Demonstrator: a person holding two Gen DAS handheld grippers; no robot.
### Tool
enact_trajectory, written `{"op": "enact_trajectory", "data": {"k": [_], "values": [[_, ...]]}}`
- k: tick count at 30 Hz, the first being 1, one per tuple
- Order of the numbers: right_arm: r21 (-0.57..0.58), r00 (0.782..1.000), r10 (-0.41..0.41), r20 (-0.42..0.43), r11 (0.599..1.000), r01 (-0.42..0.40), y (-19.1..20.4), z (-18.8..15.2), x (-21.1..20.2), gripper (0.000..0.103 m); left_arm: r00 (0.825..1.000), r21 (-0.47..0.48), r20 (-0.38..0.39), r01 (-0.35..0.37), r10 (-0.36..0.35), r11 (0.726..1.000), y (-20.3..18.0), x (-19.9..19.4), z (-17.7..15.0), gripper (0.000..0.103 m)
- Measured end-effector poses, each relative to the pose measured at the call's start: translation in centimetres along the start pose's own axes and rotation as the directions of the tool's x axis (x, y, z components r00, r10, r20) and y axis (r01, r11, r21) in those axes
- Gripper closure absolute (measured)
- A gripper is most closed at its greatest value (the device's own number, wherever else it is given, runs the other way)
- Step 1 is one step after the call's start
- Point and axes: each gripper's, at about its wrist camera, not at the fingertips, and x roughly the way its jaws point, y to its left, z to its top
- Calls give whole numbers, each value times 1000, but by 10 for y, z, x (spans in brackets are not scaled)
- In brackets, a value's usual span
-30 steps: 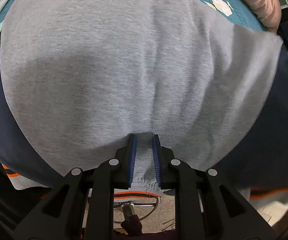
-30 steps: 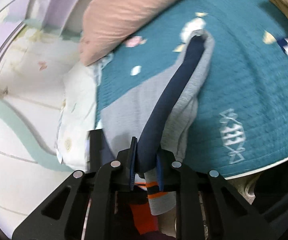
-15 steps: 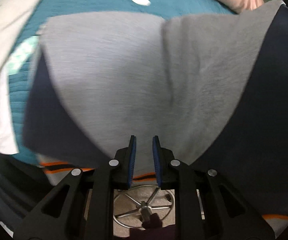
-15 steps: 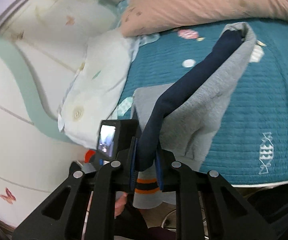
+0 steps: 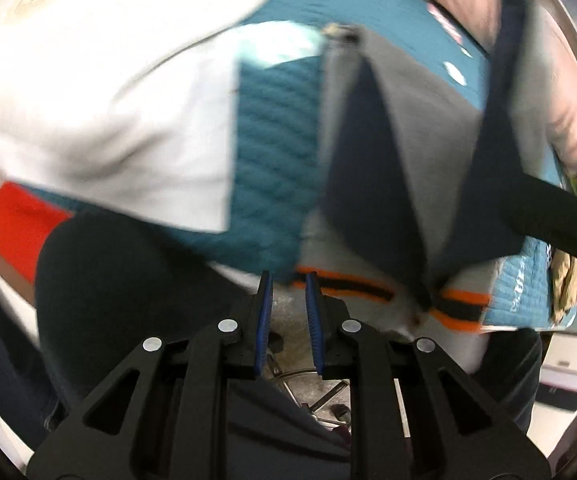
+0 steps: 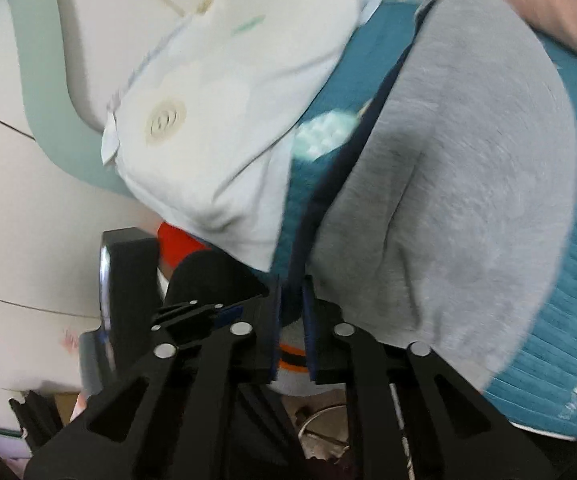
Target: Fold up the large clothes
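Currently the teal quilted bedspread [image 6: 568,272] carries everything: a white pillow [image 6: 216,128] toward the wall side, a pink pillow [image 5: 468,4] at the far end, and the grey sweatshirt [image 6: 468,168] with navy panels lying over the near edge.

Progress, judged from layout: the sweatshirt is narrowed, with navy sleeve sections [image 5: 372,168] folded in over the grey body in the left wrist view. The orange-and-black striped hem [image 5: 352,284] hangs off the bed edge. Probably one side fold is under way; the cross fold and final squaring look undone.

Right gripper [image 6: 290,308]: fingers closed onto a navy edge of the sweatshirt, cloth running up and away from between the pads, hem stripe visible just beneath them.

Left gripper [image 5: 288,308]: fingers parted by a modest gap, nothing between them; floor and a chair base [image 5: 320,392] show through. Sweatshirt hem sits just right of and beyond its tips, not touching as far as the blur allows.
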Motion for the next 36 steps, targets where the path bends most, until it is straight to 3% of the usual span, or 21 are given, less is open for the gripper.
{"op": "enact_trajectory", "data": {"k": [3,6,11,16,18,21,24,25,26,28,30,33,36], "values": [[-45,989,-135,-56,990,133,8,10,42,96,1000,-41,-6,-10,10,999,21,-2,-4,86],[-3,990,-124,-72,992,124,3,11,57,94,1000,-49,4,-6,7,999,31,-7,-7,86],[43,999,-39,13,998,39,-7,9,19,93,1000,-28,-3,-13,13,1000,29,-4,0,86],[57,990,-76,123,996,69,-18,4,-26,94,999,30,10,30,-30,999,2,-6,16,86],[85,980,-140,140,988,129,-31,-1,-37,96,999,63,17,49,-50,997,-14,-8,22,86],[169,970,-221,104,965,202,-57,-9,-35,96,997,122,9,71,-73,990,-43,-4,34,86],[220,977,-204,56,957,187,-77,-22,-16,96,995,200,10,91,-95,976,-72,5,44,86],[226,978,-205,44,955,190,-80,-24,-11,96,996,218,-1,88,-90,972,-78,11,47,86],[243,978,-206,21,950,195,-85,-28,0,96,999,228,-19,45,-42,973,-83,24,50,86],[287,974,-222,-39,931,224,-101,-36,25,99,999,224,-48,13,-2,975,-82,43,55,86],[322,971,-233,-56,916,239,-116,-42,39,103,998,225,-49,35,-25,974,-78,46,55,86],[343,983,-179,-35,922,180,-122,-47,35,103,999,250,-49,19,-7,968,-69,43,53,86],[331,973,-225,-54,915,230,-119,-48,27,103,999,242,-54,10,4,970,-62,39,52,87]]}}
